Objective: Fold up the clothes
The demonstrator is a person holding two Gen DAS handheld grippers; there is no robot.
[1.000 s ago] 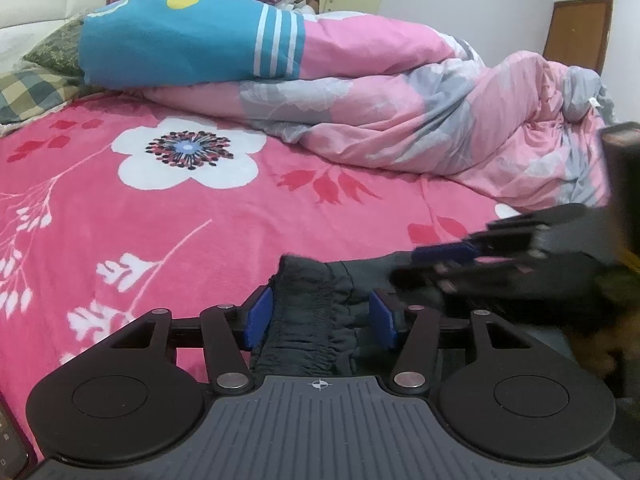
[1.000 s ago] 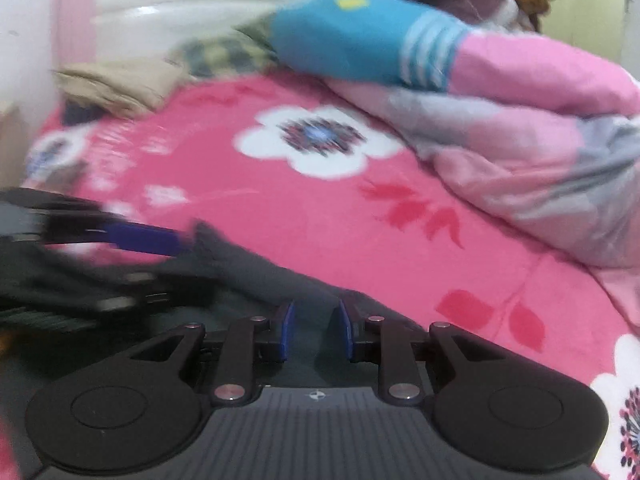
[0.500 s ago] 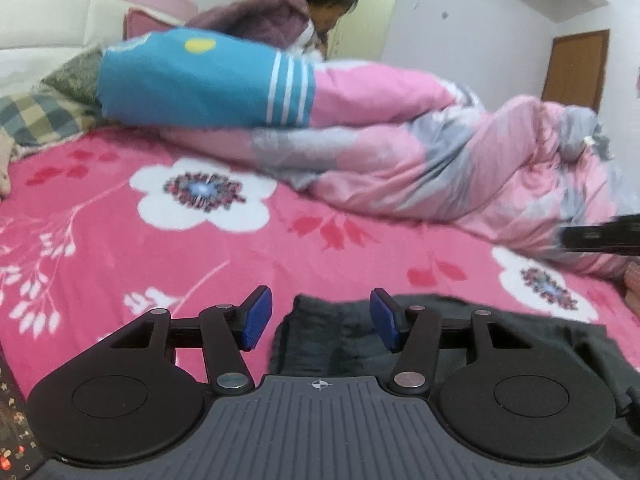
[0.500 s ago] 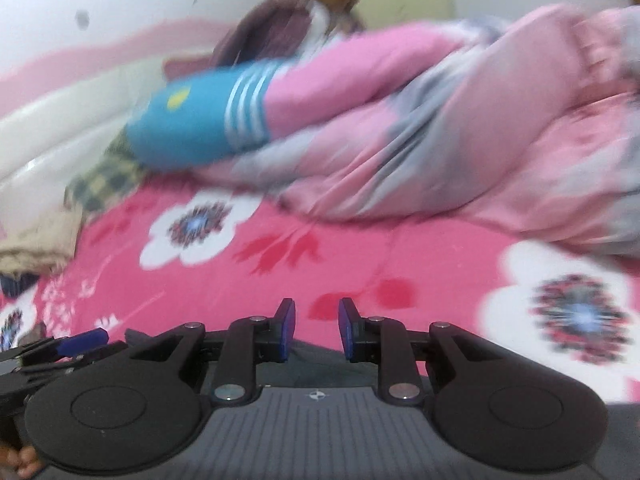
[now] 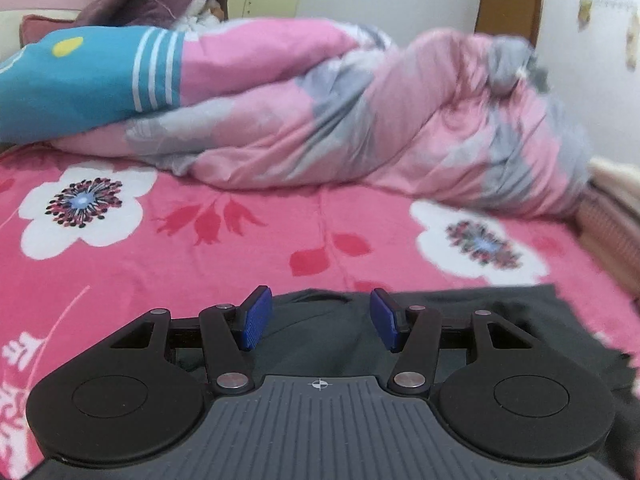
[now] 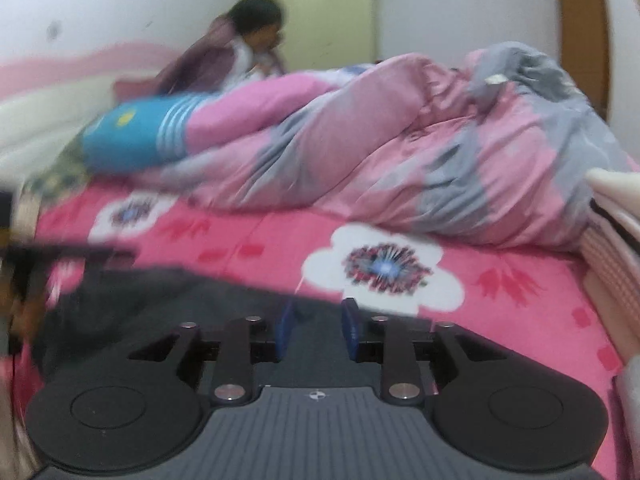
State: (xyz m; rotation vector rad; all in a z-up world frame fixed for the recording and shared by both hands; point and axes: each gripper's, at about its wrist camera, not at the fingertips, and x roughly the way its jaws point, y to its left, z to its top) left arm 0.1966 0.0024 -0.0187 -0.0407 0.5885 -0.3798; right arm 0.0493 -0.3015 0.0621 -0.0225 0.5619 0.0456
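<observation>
Trousers [image 5: 328,336], dark grey, lie spread flat on my pink flowered bedspread [image 5: 192,256], right under both tongs. My left tongs [image 5: 321,322] hang wide open over the cloth, gripping nothing. My right tongs [image 6: 316,334] are parted too, nothing pinched.

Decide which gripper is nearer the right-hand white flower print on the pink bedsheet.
Right. The right gripper sits just short of the white flower print, slightly right of its fingers. The left gripper sees it farther off, ahead and to its right.
</observation>
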